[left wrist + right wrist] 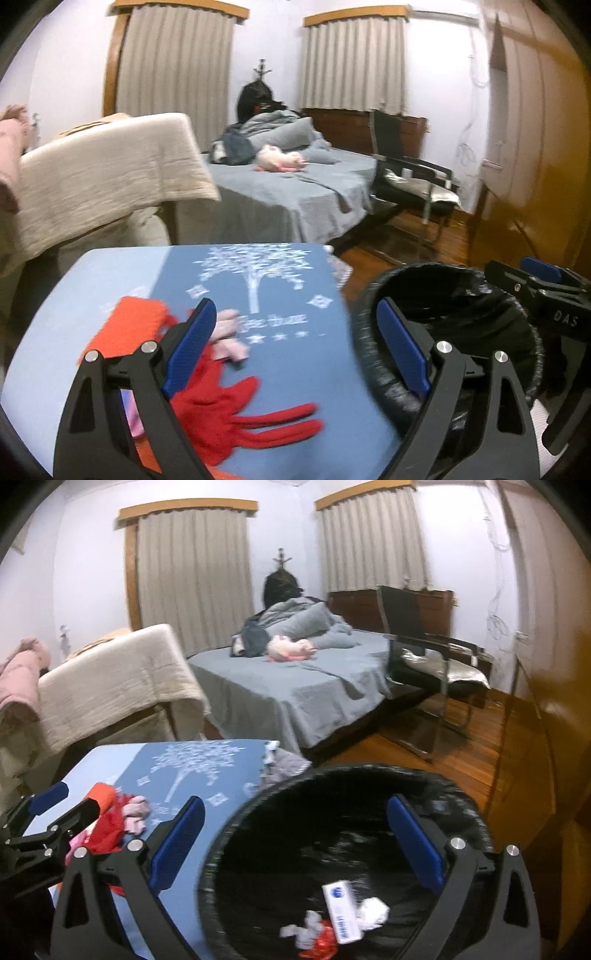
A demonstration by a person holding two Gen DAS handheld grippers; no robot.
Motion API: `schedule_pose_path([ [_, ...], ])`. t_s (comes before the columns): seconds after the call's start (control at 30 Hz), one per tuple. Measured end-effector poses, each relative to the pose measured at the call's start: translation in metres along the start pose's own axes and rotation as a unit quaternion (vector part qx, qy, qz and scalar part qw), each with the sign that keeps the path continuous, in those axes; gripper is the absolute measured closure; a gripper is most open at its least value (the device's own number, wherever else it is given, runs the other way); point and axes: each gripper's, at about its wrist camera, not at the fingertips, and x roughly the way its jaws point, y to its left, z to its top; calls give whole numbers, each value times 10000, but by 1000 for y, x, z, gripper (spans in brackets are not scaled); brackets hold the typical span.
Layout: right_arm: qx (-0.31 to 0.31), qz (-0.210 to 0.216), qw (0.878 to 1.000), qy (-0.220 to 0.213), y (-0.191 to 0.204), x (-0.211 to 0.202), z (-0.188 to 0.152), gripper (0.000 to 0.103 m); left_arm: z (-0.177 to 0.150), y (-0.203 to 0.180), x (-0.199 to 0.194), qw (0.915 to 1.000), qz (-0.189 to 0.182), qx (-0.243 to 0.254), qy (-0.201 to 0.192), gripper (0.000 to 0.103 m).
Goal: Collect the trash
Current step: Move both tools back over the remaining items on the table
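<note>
My left gripper [297, 347] is open and empty above a blue tablecloth [325, 369] printed with a white tree. Under it lie a red glove [236, 417], an orange cloth [129, 325] and a small pink cloth [229, 332]. My right gripper [295, 843] is open and empty over a black-lined trash bin [332, 771]. In the bin lie a white box [341, 912], crumpled white paper [373, 912] and a red wrapper [321, 941]. The bin [424, 266] stands just right of the table. The left gripper [70, 805] shows at the left edge of the right wrist view.
Behind the table are a seat under a beige blanket [110, 173], a bed with a grey sheet [288, 686] and a black chair [424, 657]. A wooden wardrobe [546, 738] stands on the right. The floor [461, 753] is wood.
</note>
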Motion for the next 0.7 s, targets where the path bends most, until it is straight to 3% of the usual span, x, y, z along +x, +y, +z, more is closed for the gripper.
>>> schedule_pose_path([
  [0.37,-429,631,9970,159,72,20,-13,6,-17,76,-25,9962,818,-290,74,17],
  [0.7,-586,809,9943,370,99,36,-28,6,-41,110,-22,9928,1042,-459,367,28],
])
